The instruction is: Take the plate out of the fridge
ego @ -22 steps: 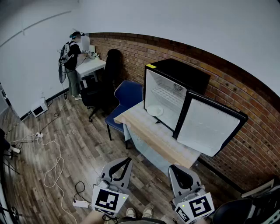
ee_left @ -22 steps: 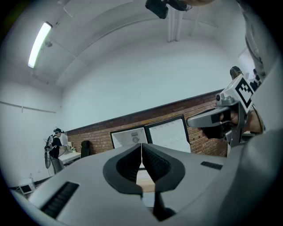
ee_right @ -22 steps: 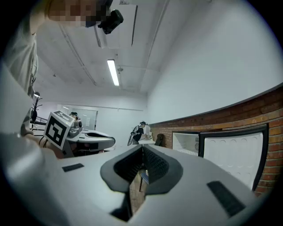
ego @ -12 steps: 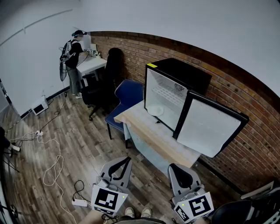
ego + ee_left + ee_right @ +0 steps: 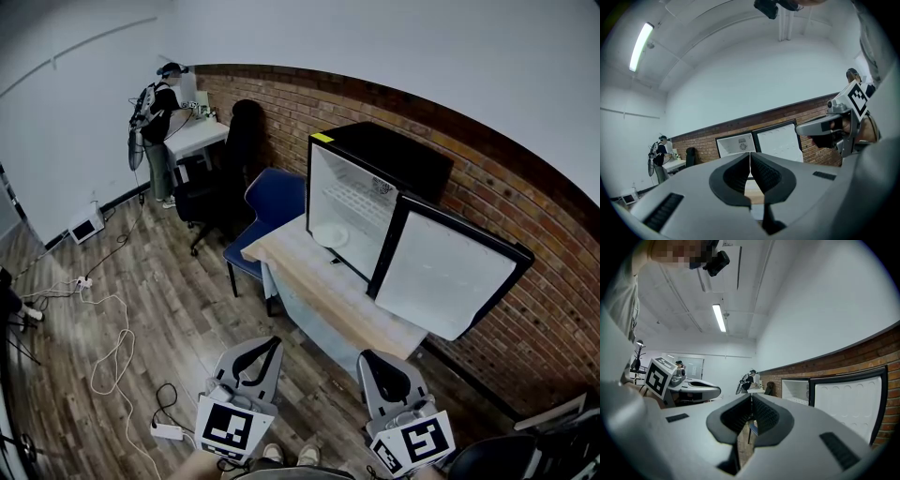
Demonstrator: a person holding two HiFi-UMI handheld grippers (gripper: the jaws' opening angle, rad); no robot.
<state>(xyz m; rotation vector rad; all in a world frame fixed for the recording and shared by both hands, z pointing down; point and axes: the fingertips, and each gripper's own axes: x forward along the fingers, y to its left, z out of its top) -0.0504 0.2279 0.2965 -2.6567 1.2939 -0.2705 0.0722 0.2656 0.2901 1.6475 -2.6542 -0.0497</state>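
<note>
The brick wall (image 5: 525,216) curves across your view from 11 to 3 o'clock. Against it, at about 1 o'clock from you, the black fridge (image 5: 384,155) stands on the wooden table (image 5: 323,295). Its door (image 5: 448,272) is swung wide open toward 3 o'clock, with the white lining facing you. The table runs from 12 toward 2 o'clock and is well apart from both of your hands.

A blue chair (image 5: 274,202) sits just beside the table's end at 11 o'clock. A black chair (image 5: 230,155) is beyond it, next to a white desk (image 5: 192,141). A person (image 5: 155,117) stands at that desk, far off at 10 o'clock. A pale cable (image 5: 112,352) loops over the wood floor (image 5: 178,281) at 9 o'clock.

Your left gripper (image 5: 750,159) is low at 6 o'clock, jaws pressed together, with nothing between them. Your right gripper (image 5: 751,401) is beside it, likewise closed and empty.

The plate (image 5: 330,235) is still inside the fridge. It lies flat on the fridge's floor below the wire shelf (image 5: 361,202), near the open front, at 12 o'clock.
</note>
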